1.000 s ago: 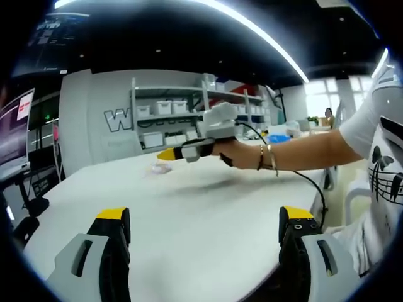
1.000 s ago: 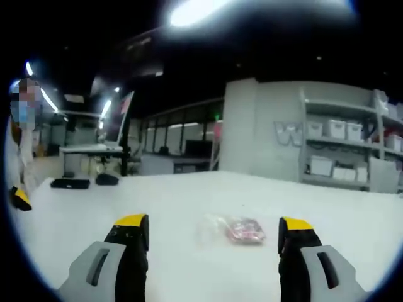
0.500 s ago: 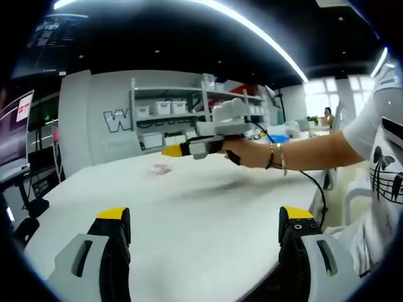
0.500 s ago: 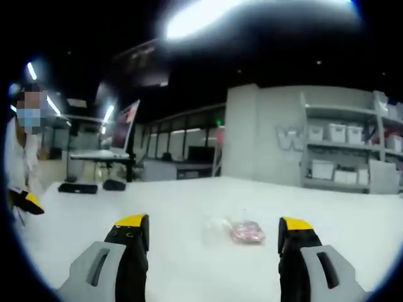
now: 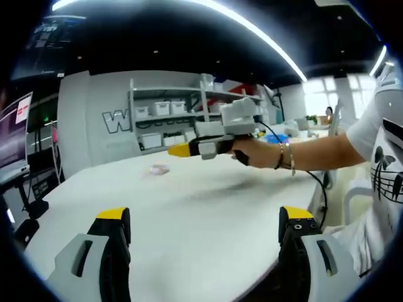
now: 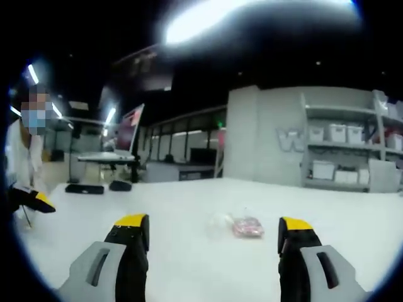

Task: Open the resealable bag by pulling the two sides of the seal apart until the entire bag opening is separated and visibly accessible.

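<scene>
While nothing is held: both pairs of fingers stand apart and empty.
Right gripper (image 6: 213, 242): fingers (image 6: 131, 236) spread wide over the white counter (image 6: 189, 264), gripping nothing.
Left gripper (image 5: 204, 236): fingers (image 5: 113, 229) likewise apart, low over the counter's near edge.
Bag (image 6: 242, 226): small clear resealable bag with something reddish inside, lying flat on the counter ahead of the right fingers, between their lines but well beyond the tips, untouched.
Bag from the left: a faint pale patch (image 5: 158, 168), far off, just below the right gripper's yellow tip.
Seal: too small and blurred to tell its state.
Progress: by my judgement at the start; reaching, gripping both sides and pulling apart all remain.
Backdrop: shelves (image 6: 343, 151) with bins.
</scene>
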